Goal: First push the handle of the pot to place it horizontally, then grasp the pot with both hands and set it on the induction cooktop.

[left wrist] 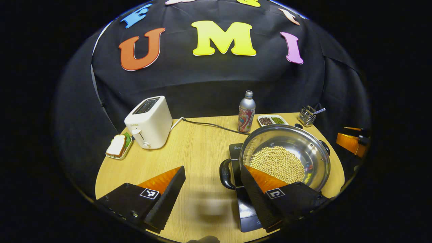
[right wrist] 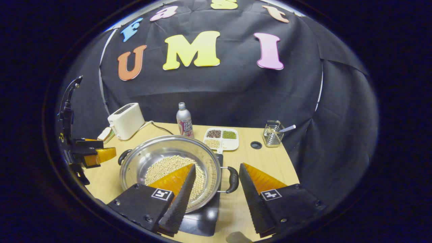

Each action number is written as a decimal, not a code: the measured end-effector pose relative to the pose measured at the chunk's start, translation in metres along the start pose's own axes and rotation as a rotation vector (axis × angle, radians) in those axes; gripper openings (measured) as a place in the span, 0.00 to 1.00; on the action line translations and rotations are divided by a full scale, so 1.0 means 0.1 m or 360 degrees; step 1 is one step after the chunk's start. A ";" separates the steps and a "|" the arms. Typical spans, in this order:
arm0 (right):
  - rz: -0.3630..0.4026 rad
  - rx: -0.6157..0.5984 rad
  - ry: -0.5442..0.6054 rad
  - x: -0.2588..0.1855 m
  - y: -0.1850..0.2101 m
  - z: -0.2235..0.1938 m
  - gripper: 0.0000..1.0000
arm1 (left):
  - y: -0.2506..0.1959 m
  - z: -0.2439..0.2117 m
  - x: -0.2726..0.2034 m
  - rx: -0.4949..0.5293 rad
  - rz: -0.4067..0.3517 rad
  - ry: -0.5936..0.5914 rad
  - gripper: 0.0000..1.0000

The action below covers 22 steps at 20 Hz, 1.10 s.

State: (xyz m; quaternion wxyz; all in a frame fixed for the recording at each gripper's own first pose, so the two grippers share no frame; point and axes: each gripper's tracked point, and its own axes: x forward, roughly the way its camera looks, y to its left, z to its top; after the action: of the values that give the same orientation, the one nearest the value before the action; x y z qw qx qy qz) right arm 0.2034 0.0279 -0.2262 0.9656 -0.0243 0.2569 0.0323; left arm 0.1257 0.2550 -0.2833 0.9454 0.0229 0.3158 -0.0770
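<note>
A steel pot (left wrist: 297,141) holding pale beans rests on the black induction cooktop (left wrist: 248,211) near the table's front right. Its black handles stick out sideways, one on each side. My left gripper (left wrist: 212,168) is open, and the pot's near handle (left wrist: 225,173) sits between its fingers, close to the right one. My right gripper (right wrist: 217,167) is open too. One of its fingers hangs over the pot (right wrist: 158,152), the other outside the handle (right wrist: 233,179). The cooktop (right wrist: 202,219) shows under the pot. The left gripper (right wrist: 91,155) also appears beyond the pot, and the right gripper (left wrist: 351,141) at the far right.
A white toaster (left wrist: 148,121) with its cable and a sandwich plate (left wrist: 118,146) stand at the back left. Behind the pot are a metal bottle (left wrist: 246,113), a divided dish of beans (right wrist: 221,138) and a wire holder (right wrist: 272,133). A round hole (right wrist: 255,145) pierces the tabletop.
</note>
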 end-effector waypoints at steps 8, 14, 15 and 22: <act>0.0074 0.0016 -0.0224 -0.65 0.41 0.71 0.84 | 0.22 0.76 -0.76 -0.0025 -0.0045 -0.0305 0.98; 0.0111 0.0034 -0.0573 -1.41 0.65 1.55 1.00 | 0.42 1.45 -1.51 0.0031 -0.0043 -0.0604 0.98; 0.0121 0.0041 -0.0621 -1.54 0.69 1.66 1.00 | 0.46 1.55 -1.64 0.0034 -0.0034 -0.0649 0.98; 0.0138 0.0072 -0.0844 -2.26 0.73 2.08 1.00 | 0.79 2.03 -2.38 -0.0033 0.0021 -0.0906 0.98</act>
State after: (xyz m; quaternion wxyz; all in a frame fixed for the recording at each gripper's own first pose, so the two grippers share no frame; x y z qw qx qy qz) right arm 0.1048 0.1029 0.0645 0.9972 0.0176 -0.0035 0.0732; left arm 0.0714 0.3452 0.0214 0.9967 -0.0074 0.0381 -0.0708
